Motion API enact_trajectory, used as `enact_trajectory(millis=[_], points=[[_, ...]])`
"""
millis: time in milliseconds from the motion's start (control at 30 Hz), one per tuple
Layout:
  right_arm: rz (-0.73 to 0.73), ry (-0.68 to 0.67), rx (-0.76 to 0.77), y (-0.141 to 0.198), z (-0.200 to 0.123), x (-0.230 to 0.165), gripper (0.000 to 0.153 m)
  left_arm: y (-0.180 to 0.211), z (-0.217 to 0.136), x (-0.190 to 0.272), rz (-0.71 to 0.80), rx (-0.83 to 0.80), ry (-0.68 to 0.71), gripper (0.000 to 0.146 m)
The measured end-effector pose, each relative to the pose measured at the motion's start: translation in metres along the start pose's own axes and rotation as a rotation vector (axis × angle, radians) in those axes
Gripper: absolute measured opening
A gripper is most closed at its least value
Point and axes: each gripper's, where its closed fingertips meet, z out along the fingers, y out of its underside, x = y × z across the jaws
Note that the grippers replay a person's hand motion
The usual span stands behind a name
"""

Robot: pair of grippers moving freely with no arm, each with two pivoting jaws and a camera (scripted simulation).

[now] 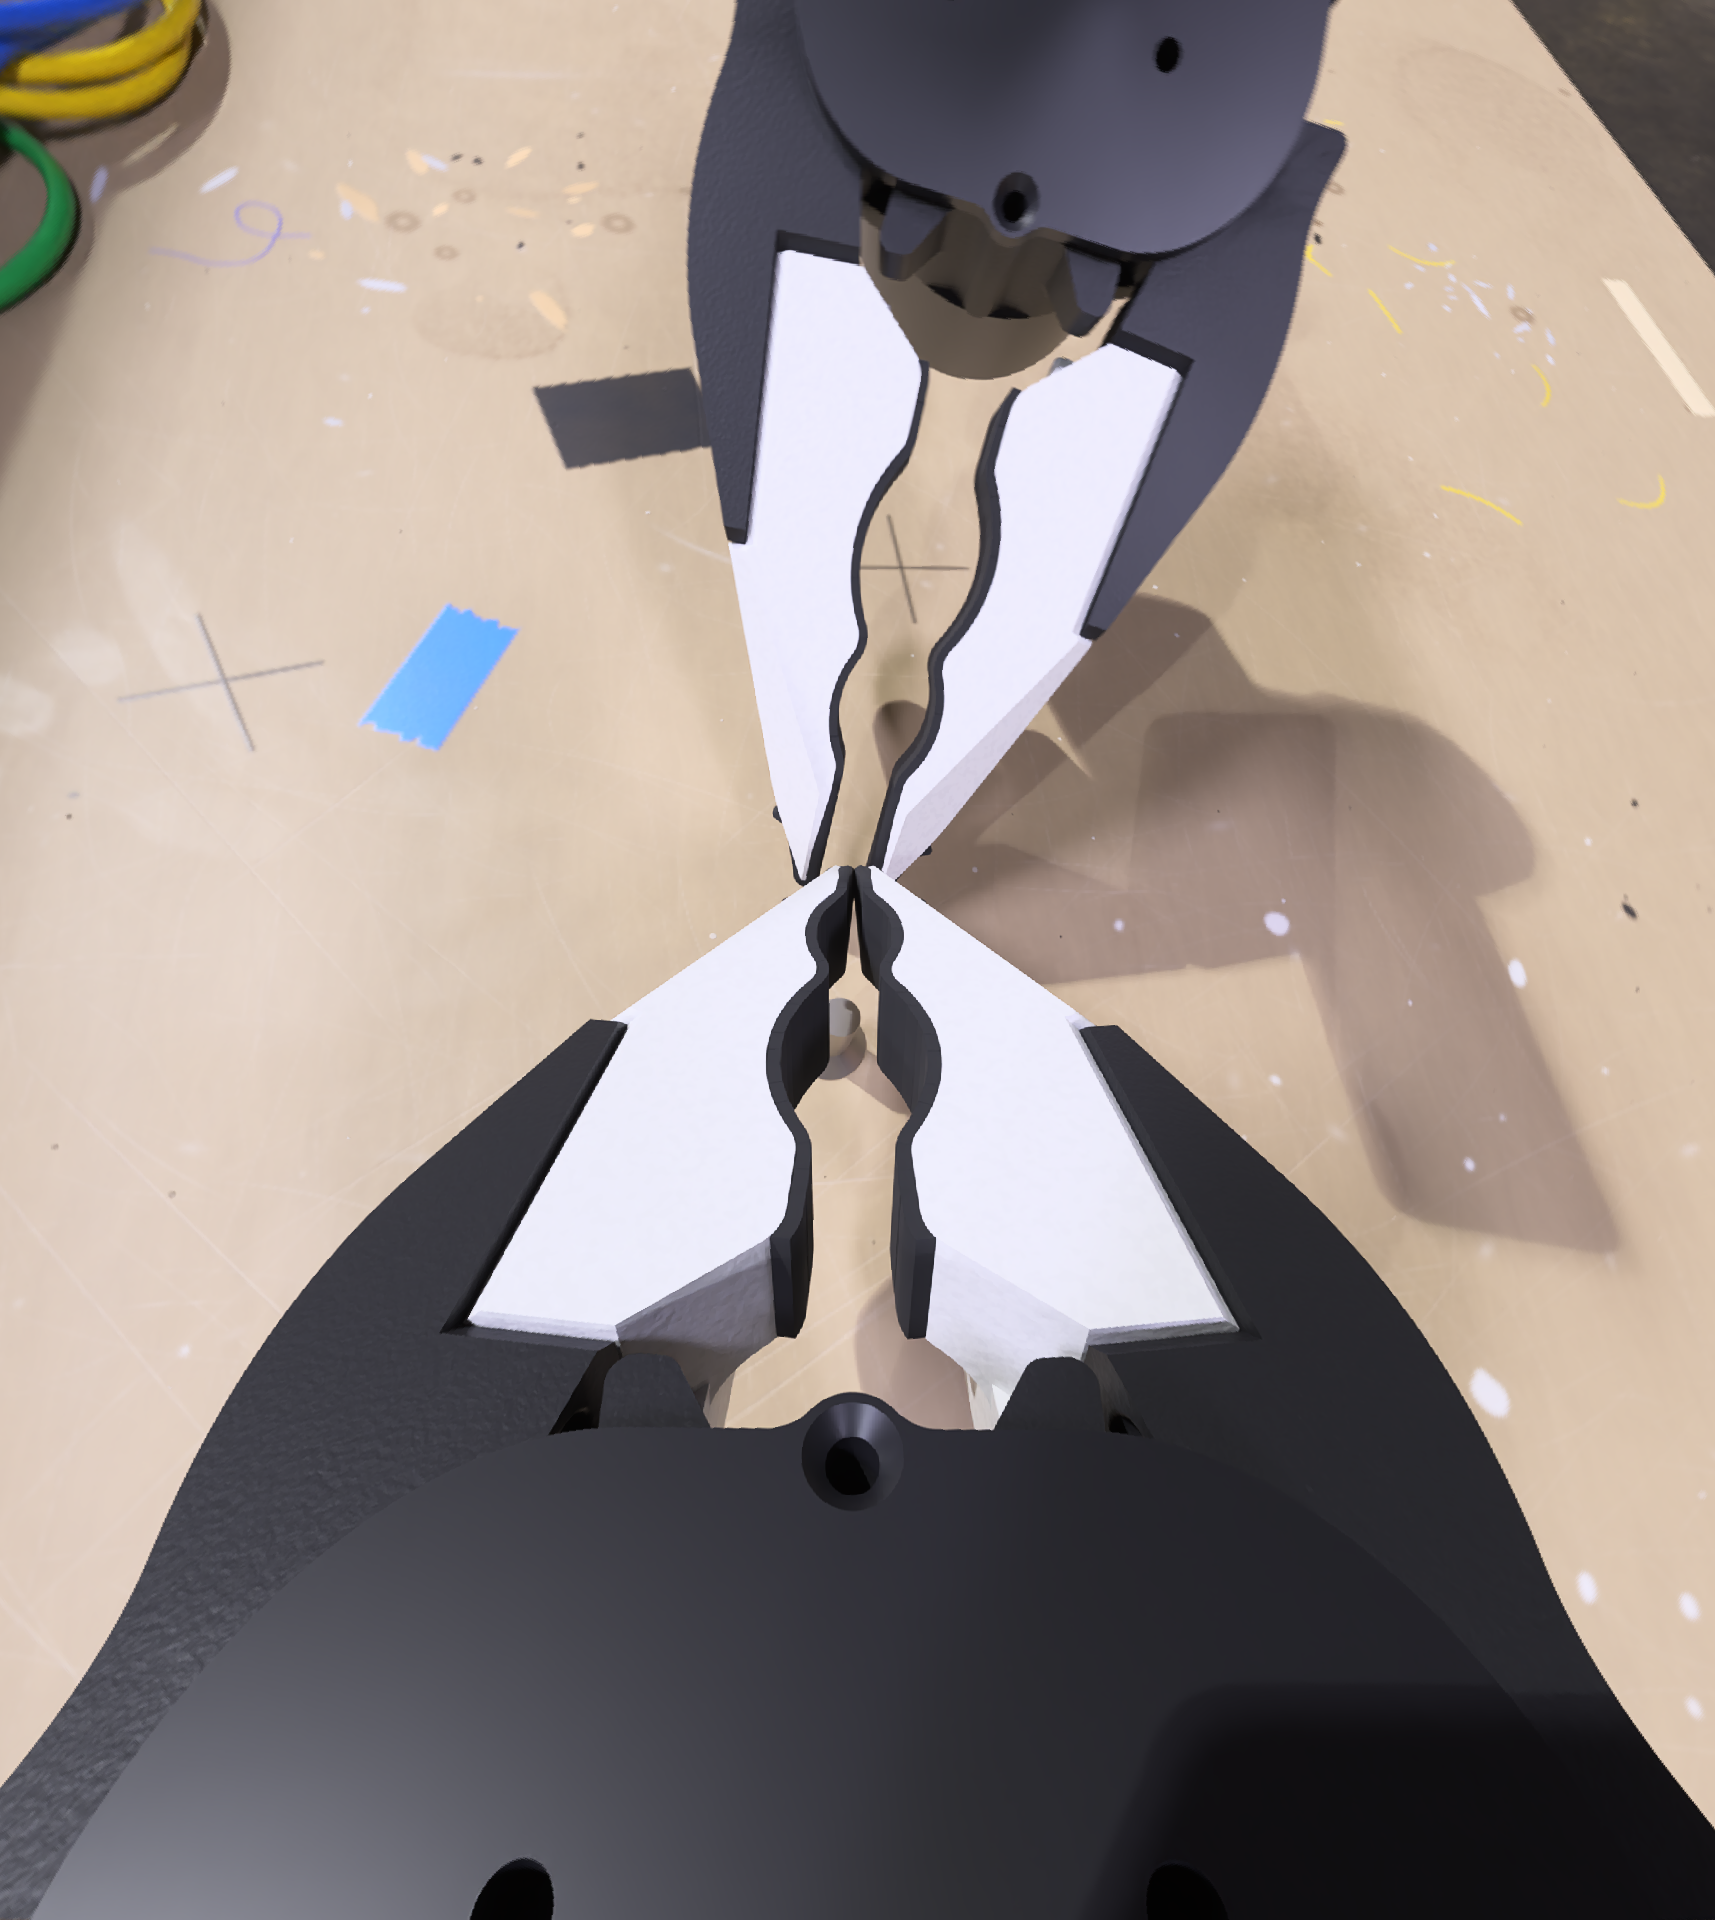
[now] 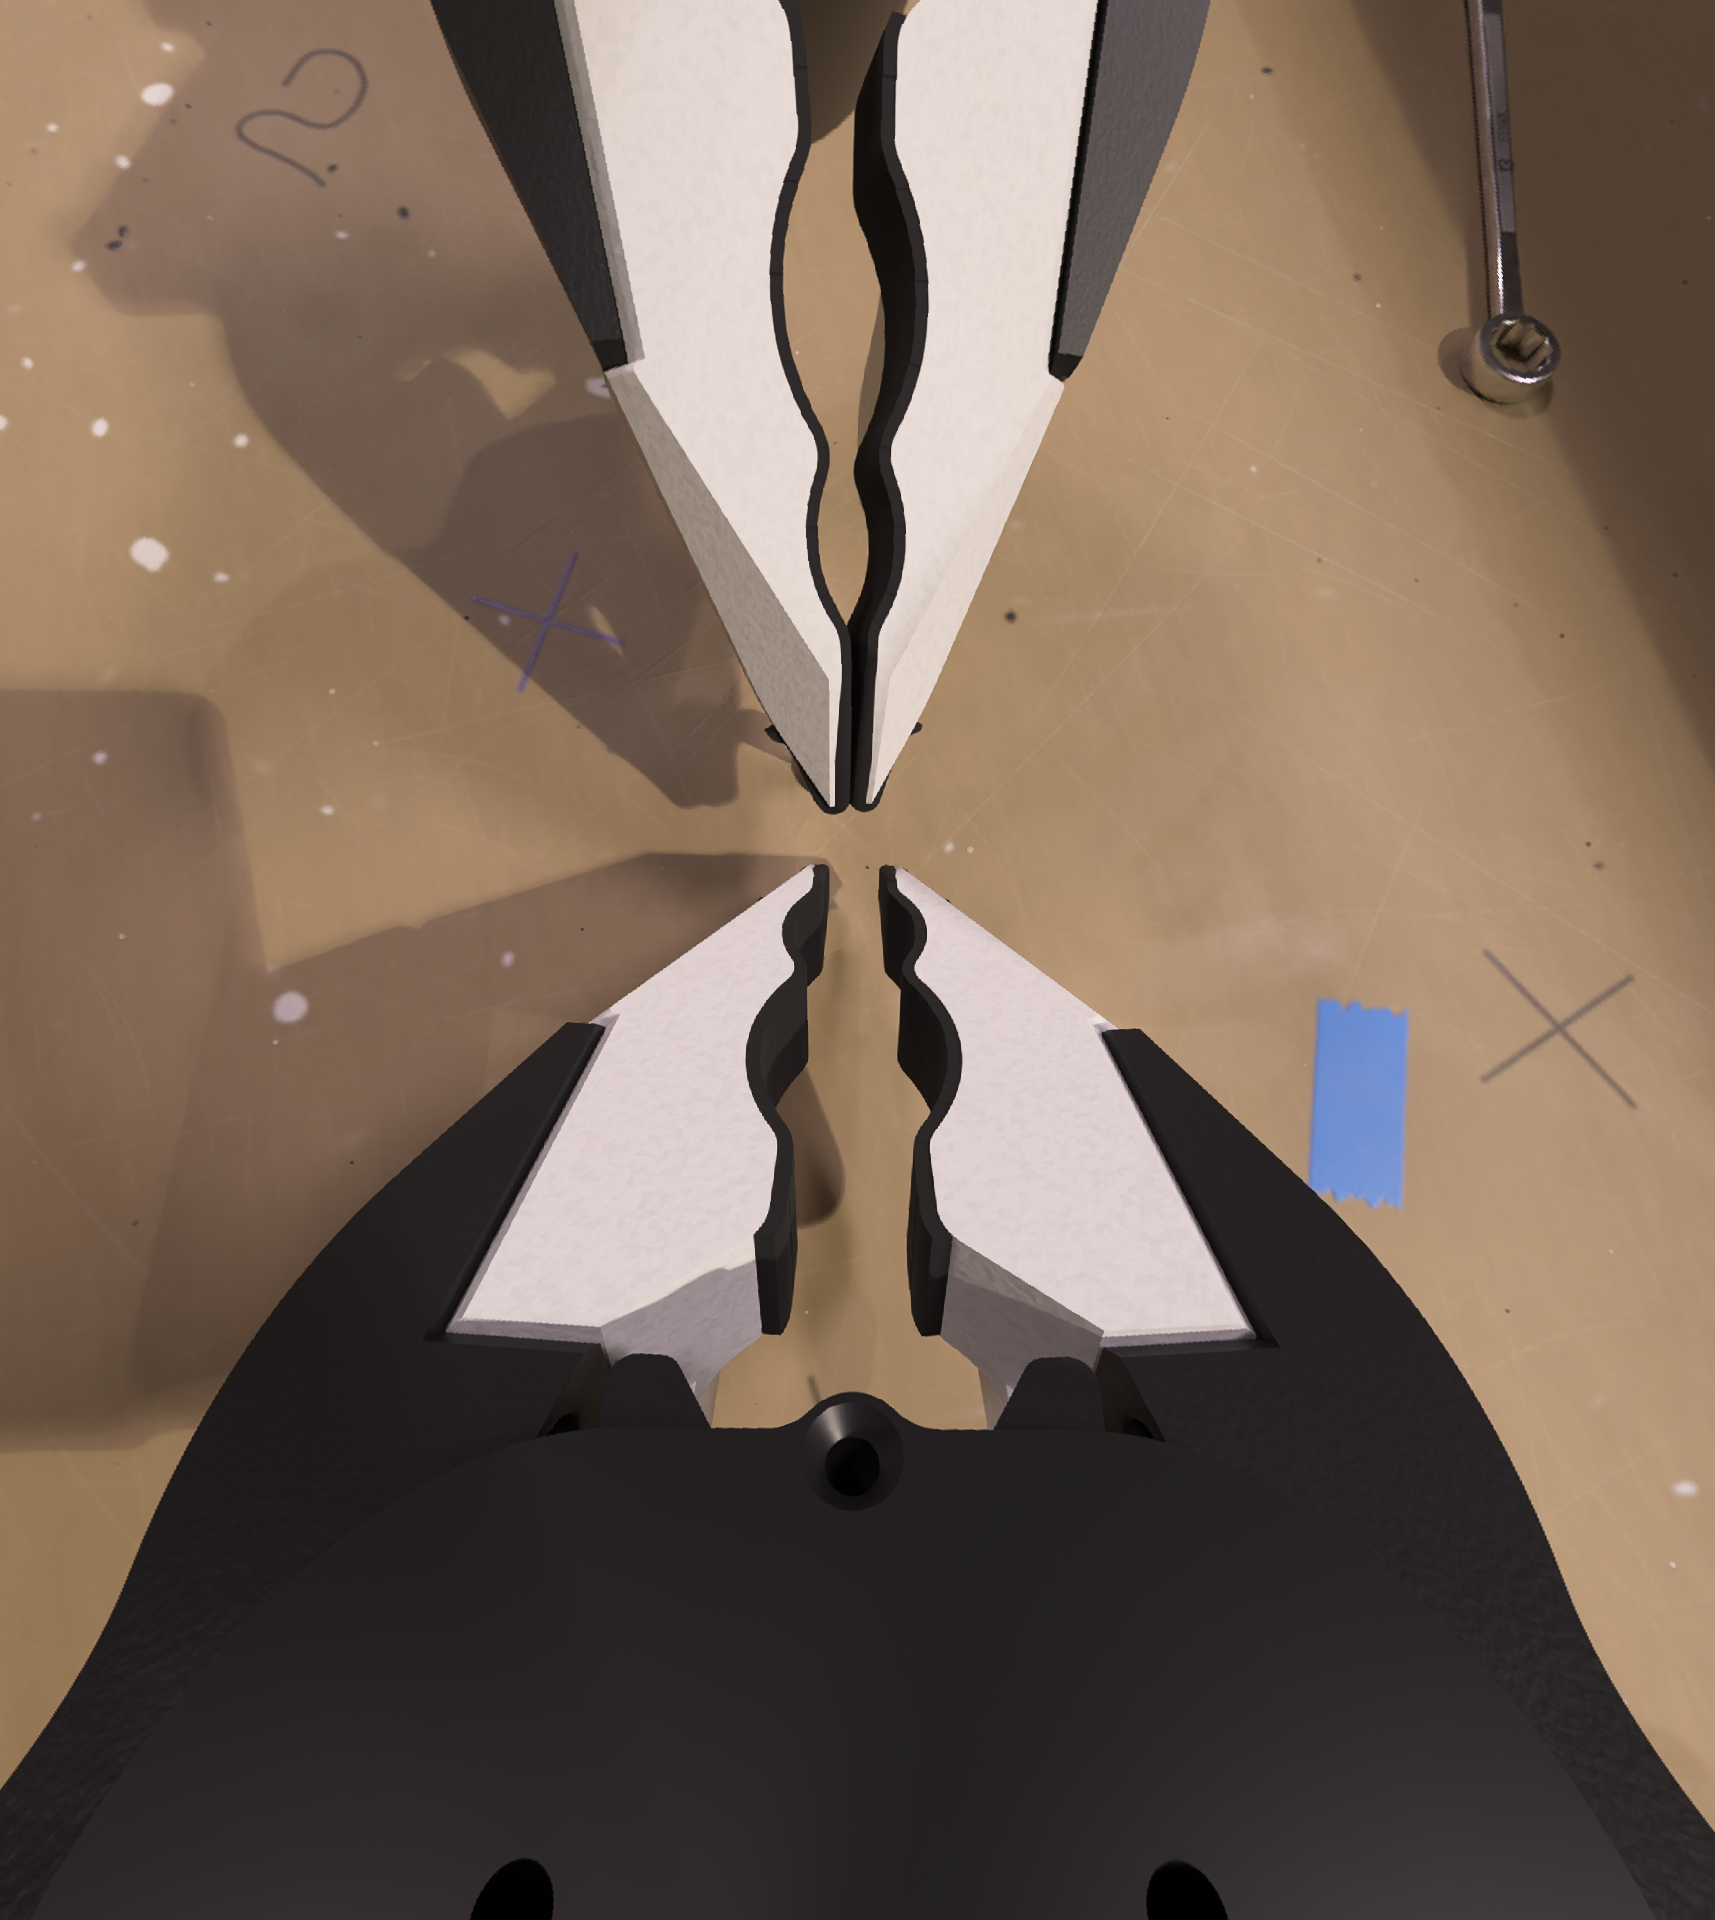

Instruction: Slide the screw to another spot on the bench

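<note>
The screw point(image 1: 845, 1023) is a small pale grey piece on the tan bench point(image 1: 209, 1039). It shows in the left wrist view through the wide gap between my left gripper's fingers, behind the tips; whether they touch it I cannot tell. My left gripper point(image 1: 853, 881) is shut, tips together just above the bench. My right gripper point(image 1: 851, 864) faces it tip to tip, almost touching. In the right wrist view my right gripper point(image 2: 853, 878) has a narrow gap between its tips and nothing in it. The left gripper point(image 2: 848, 805) is shut opposite. The screw is hidden there.
Yellow, blue and green cables point(image 1: 1, 156) lie at the far left. A strip of blue tape point(image 1: 439, 675) point(image 2: 1360, 1101) and pencil crosses point(image 1: 224, 681) mark the bench. A dark patch point(image 1: 619, 416) lies farther off. A socket wrench point(image 2: 1502, 353) lies at the upper right.
</note>
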Motion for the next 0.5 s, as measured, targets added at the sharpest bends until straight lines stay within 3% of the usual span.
enact_trajectory(millis=[200, 500], points=[[0.008, 0.013, -0.019, 0.001, 0.0001, 0.0019, 0.01, -0.0004, 0.0015, -0.0006, -0.155, -0.023, 0.048, 0.0], [0.082, 0.052, 0.001, 0.0013, 0.005, 0.0008, 0.01, 0.0068, 0.0021, -0.0013, 0.075, -0.118, -0.035, 0.018]])
